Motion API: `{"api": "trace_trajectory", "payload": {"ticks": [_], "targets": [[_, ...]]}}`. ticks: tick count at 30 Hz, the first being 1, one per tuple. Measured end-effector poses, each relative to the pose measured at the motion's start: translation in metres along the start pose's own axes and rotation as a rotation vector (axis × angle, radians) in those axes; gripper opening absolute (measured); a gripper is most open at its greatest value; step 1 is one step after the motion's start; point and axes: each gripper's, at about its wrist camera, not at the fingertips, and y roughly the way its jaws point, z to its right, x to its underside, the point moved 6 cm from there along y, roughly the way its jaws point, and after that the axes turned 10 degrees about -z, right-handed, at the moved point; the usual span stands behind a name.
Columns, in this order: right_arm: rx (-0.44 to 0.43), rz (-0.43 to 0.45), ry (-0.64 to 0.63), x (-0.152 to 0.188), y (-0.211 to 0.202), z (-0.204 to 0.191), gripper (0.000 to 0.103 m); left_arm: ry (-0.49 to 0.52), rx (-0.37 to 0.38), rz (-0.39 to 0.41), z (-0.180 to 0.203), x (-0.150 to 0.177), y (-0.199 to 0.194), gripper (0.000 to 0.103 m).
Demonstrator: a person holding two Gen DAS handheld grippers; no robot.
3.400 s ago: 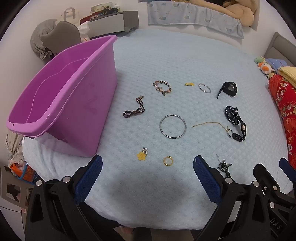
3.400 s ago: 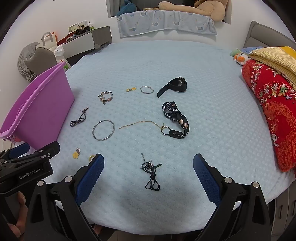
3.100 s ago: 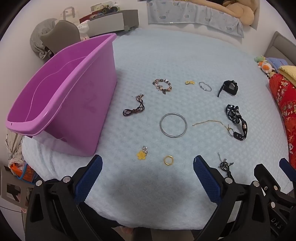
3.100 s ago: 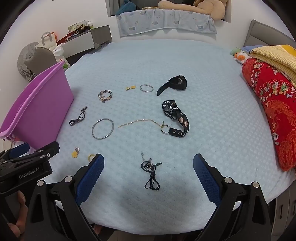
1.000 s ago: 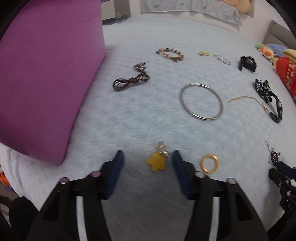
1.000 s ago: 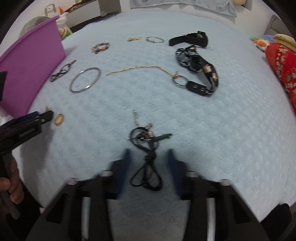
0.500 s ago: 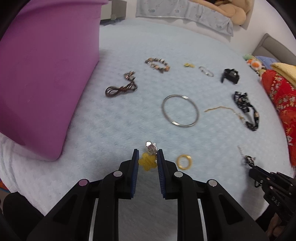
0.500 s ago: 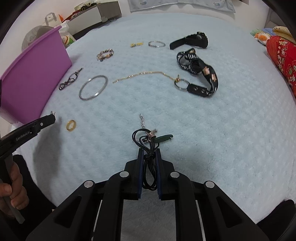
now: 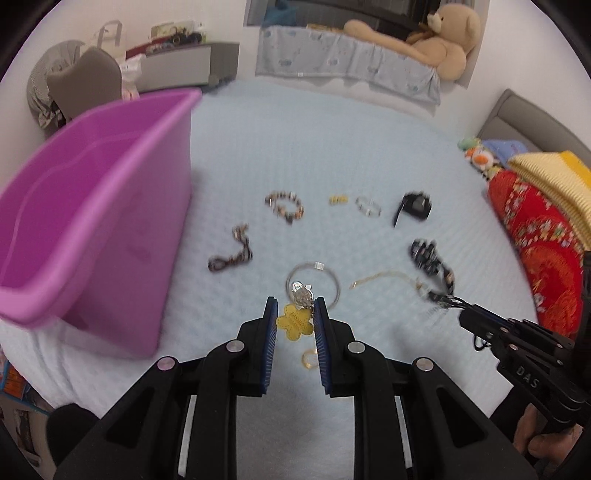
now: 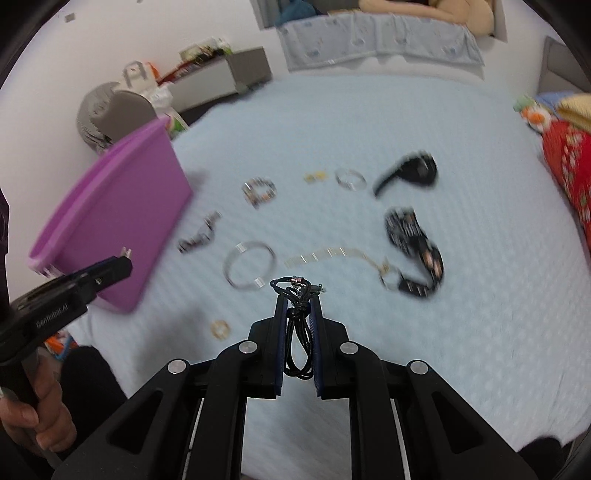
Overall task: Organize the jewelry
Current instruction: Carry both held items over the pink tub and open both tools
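Observation:
My left gripper (image 9: 295, 312) is shut on a yellow flower charm (image 9: 294, 324) with a silver clasp, held above the bed. My right gripper (image 10: 298, 301) is shut on a black cord necklace (image 10: 300, 332), its loop hanging between the fingers. The purple bin (image 9: 92, 206) stands at the left on the pale blue bedspread (image 9: 295, 147). Left lying on the bed are a large silver bangle (image 9: 314, 282), a gold ring (image 9: 309, 359), a brown cord (image 9: 231, 254), a beaded bracelet (image 9: 284, 205), a thin gold chain (image 9: 384, 277) and a black patterned strap (image 9: 430, 258).
Farther back lie a small gold piece (image 9: 338, 199), a thin silver bracelet (image 9: 368, 205) and a black watch (image 9: 415, 206). A red quilt (image 9: 543, 236) and yellow blanket are piled at the right. A teddy bear (image 9: 424, 33) lies on the far ledge. A person's hands hold both grippers.
Both grippers closed, the left on the yellow charm, the right on the black cord, then rose off the bed with them. The bin's rim and inside came into view.

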Motion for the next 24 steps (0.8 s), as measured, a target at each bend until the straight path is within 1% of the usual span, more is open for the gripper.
{"api": "trace_trajectory", "payload": {"ticks": [3,6,8,10,13,18,21,24], "targets": [[-0.033,0.046,-0.036,-0.025,-0.016,-0.021,0.012,-0.017,0.008,0.049,-0.006,-0.019,-0.029,0.020],[-0.087,0.087,-0.077,-0.054,-0.030,-0.047,0.012,-0.041,0.003,0.091,-0.018,-0.035,-0.051,0.020],[-0.129,0.116,-0.120,-0.076,-0.037,-0.072,0.012,-0.065,-0.003,0.123,-0.032,-0.048,-0.067,0.020],[-0.163,0.134,-0.156,-0.093,-0.040,-0.094,0.012,-0.089,-0.033,0.155,-0.051,-0.059,-0.080,0.020],[-0.230,0.145,-0.205,-0.120,-0.037,-0.133,0.012,-0.124,-0.076,0.175,-0.076,-0.070,-0.090,0.020],[-0.294,0.129,-0.265,-0.152,-0.019,-0.190,0.012,-0.192,-0.150,0.192,-0.130,-0.082,-0.094,0.020],[-0.336,0.094,-0.302,-0.167,0.001,-0.228,0.012,-0.271,-0.182,0.178,-0.169,-0.082,-0.088,0.020],[-0.359,0.052,-0.336,-0.173,0.021,-0.257,0.012,-0.322,-0.208,0.158,-0.197,-0.080,-0.078,0.020]]}}
